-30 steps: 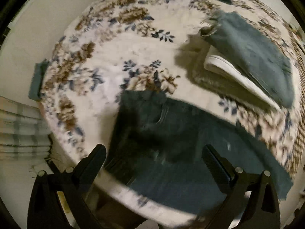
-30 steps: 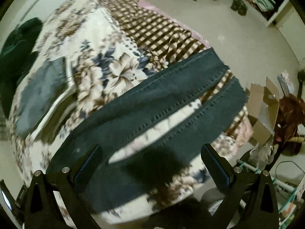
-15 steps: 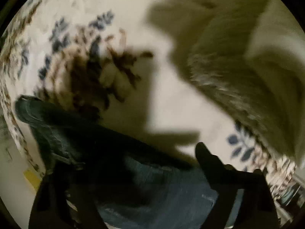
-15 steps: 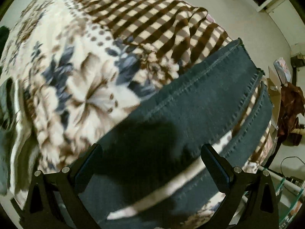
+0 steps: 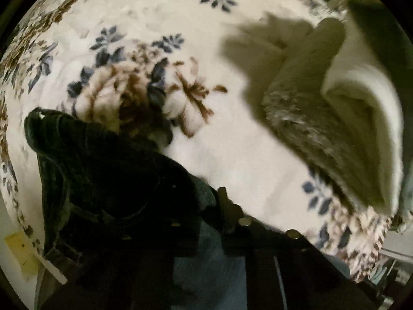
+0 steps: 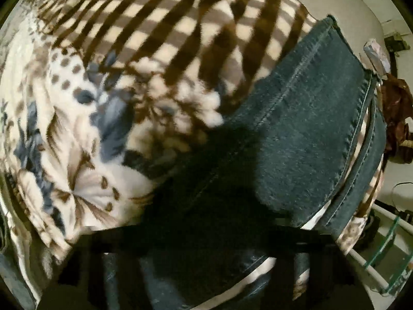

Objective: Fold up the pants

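1. Pants (image 6: 304, 139): dark denim, on the floral blanket (image 5: 180, 25) of a bed; two legs side by side, narrow strip of blanket showing between them near the hems; waist end bunched and raised (image 5: 85, 160) in the left wrist view.
2. Progress: early by appearance. No completed fold visible; legs not yet laid one on the other; every fold left to do.
3. Left gripper (image 5: 180, 217): low over the waist end, tilted, fingers drawn together and clamped on the bunched denim, as far as the dark, blurred view allows.
4. Right gripper (image 6: 206, 235): pressed down on the nearer leg partway along; fingers lost in shadow, so grip or release not determinable.
5. Other items: folded grey and white cloths (image 5: 348, 129) stacked beyond the waist end, apart from the pants; checked blanket section (image 6: 193, 25) beside the hems.
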A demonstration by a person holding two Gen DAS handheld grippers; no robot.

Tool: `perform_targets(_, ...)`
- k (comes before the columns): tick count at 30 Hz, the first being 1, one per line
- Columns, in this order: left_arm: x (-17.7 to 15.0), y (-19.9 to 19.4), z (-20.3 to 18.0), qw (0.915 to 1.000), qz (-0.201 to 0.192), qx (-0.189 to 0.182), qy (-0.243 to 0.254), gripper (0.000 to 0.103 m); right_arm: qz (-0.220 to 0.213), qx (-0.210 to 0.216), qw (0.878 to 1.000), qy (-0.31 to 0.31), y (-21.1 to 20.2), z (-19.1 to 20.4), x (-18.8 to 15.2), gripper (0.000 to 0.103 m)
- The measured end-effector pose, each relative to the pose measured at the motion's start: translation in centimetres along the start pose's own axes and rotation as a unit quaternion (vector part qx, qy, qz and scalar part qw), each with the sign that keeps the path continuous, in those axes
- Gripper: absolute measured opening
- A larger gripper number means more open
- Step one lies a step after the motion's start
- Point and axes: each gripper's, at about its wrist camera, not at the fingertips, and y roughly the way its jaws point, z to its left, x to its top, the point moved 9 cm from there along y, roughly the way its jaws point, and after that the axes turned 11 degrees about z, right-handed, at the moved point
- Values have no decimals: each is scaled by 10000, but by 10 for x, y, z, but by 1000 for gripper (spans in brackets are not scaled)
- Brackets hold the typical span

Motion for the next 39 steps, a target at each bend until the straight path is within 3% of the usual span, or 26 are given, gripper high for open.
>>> perform_targets(3,-20,-25,2,9992,-225,-303,134,7,-169,133,9996,-189,-10,-3,-9,10)
perform_targets(7,-43,-59,21,9957,-577,-693,199,7,-618,179,9957,-668,-42,-9,-28,8)
perform_targets(9,-57,-70,36,9938,-678,-869,143,6,-826,252,9925,-868,-61,-21,-43,7)
perform_targets(14,-128,-95,87,9916,-727,-1069,73,6,-974,457,9876,-1147,-89,-81,-91,7)
perform_targets(16,-154,-85,106,9927,-646,-1017,55,6,-955,466,9871,-1199,-90,-120,-113,7)
perform_targets(21,-191,-23,147,9969,-346,-696,-151,7,-745,264,9885,-1291,-42,-192,-141,7)
perform_targets(26,-196,39,164,9982,-115,-576,-89,12,-495,347,9877,-1439,20,-211,-139,8)
perform_targets(27,-197,44,164,9986,-45,-520,-70,12,-422,378,9873,-1485,28,-214,-138,15)
perform_targets(28,-198,45,165,9990,-35,-435,-27,19,-363,508,9868,-1492,32,-217,-138,19)
perform_targets(30,-204,41,163,9998,-67,-142,136,40,-375,646,9859,-1499,30,-226,-138,48)
perform_targets(31,-209,37,163,9997,-103,18,230,63,-408,666,9854,-1516,27,-230,-138,54)
perform_targets(32,-212,31,162,9991,-181,189,331,77,-457,710,9843,-1552,21,-235,-137,63)
perform_targets(33,-216,24,160,9981,-281,347,424,77,-562,668,9831,-1611,12,-239,-136,69)
perform_targets(35,-223,9,151,9948,-461,653,632,77,-827,558,9794,-1756,-9,-239,-133,71)
perform_targets(37,-230,-4,134,9902,-588,964,819,77,-1277,334,9695,-2064,-34,-228,-125,74)
perform_targets(39,-234,-7,114,9868,-666,1051,1032,78,-1646,95,9574,-2373,-59,-201,-112,85)
